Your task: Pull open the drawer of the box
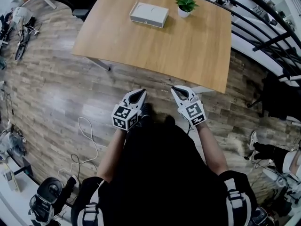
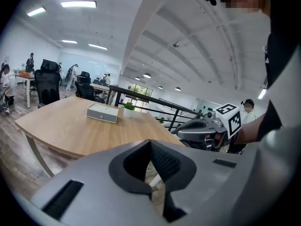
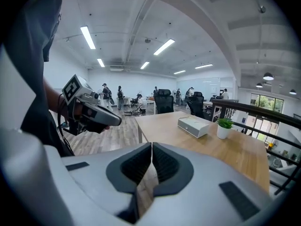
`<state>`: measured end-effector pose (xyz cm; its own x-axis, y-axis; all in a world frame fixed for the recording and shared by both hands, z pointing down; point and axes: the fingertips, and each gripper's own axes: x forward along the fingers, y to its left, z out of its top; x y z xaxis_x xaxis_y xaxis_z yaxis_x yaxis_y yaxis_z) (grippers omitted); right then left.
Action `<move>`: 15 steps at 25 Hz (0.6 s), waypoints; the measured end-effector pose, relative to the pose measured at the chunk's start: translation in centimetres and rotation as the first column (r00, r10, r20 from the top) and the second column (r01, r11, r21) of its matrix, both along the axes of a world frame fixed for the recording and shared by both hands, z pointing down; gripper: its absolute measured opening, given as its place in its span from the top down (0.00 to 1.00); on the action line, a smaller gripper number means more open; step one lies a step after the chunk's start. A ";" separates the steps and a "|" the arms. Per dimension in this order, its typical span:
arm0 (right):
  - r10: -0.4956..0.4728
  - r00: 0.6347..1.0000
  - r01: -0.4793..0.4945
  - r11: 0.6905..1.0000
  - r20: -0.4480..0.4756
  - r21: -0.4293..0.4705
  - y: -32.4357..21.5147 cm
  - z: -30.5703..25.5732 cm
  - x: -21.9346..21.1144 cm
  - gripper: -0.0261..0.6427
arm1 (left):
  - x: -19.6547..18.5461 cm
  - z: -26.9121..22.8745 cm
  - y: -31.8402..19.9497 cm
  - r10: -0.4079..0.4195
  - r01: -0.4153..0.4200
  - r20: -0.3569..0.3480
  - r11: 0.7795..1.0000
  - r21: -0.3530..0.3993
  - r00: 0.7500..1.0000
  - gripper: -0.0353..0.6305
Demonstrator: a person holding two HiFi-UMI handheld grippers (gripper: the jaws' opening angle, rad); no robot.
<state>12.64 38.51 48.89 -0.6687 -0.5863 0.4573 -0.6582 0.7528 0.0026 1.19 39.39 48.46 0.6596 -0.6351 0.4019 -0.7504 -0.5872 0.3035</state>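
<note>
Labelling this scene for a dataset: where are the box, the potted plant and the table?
box (image 1: 149, 14), head view, middle of its top face.
potted plant (image 1: 186, 4), head view, on its leaves.
table (image 1: 178, 51), head view, bare wooden top.

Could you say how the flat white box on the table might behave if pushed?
The flat white rectangular box lies low and wide, so tipping seems unlikely. On the smooth wooden table it would probably slide.

A broad, pale wooden table (image 1: 188, 46) stands on grey-brown plank flooring (image 1: 56, 93). Along one side of the table runs a black railing (image 2: 150, 99). Past its far end sit black office chairs (image 3: 164, 100), under long ceiling strip lights (image 3: 88, 36).
</note>
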 end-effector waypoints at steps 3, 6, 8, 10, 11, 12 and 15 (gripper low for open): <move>0.025 1.000 -0.025 1.000 0.008 0.001 -1.5 -0.1 -1.3 0.92 | -1.1 0.2 -1.4 0.028 -0.028 0.000 1.000 -0.005 1.000 0.91; 0.036 0.999 -0.036 0.999 0.006 0.006 -2.7 -0.2 -2.9 0.92 | -2.2 0.4 -2.8 0.051 -0.051 -0.001 0.999 -0.008 0.999 0.91; 0.042 0.999 -0.042 0.999 0.002 0.005 -3.2 -0.2 -3.8 0.92 | -2.7 0.5 -3.5 0.071 -0.071 -0.002 0.997 -0.012 0.997 0.91; 0.051 0.999 -0.051 0.999 0.000 0.001 -3.6 0.0 -4.5 0.92 | -3.1 0.6 -4.1 0.091 -0.091 0.003 0.996 -0.009 0.996 0.91; 0.057 0.998 -0.057 0.998 -0.001 -0.001 -3.9 0.1 -4.8 0.92 | -3.4 0.6 -4.5 0.098 -0.098 0.005 0.995 -0.007 0.995 0.91; 0.063 0.998 -0.063 0.998 -0.001 -0.004 -4.2 0.3 -5.1 0.92 | -3.6 0.7 -4.8 0.105 -0.105 0.006 0.994 -0.007 0.994 0.91; 0.084 0.996 -0.084 0.996 -0.001 -0.010 -4.9 0.8 -5.9 0.92 | -4.7 1.0 -5.5 0.120 -0.120 0.007 0.993 -0.013 0.993 0.91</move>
<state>6.77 33.57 49.67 -0.6170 -0.6357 0.4639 -0.7191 0.6948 -0.0043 -3.47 33.91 49.44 0.7273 -0.5467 0.4149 -0.6774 -0.6690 0.3059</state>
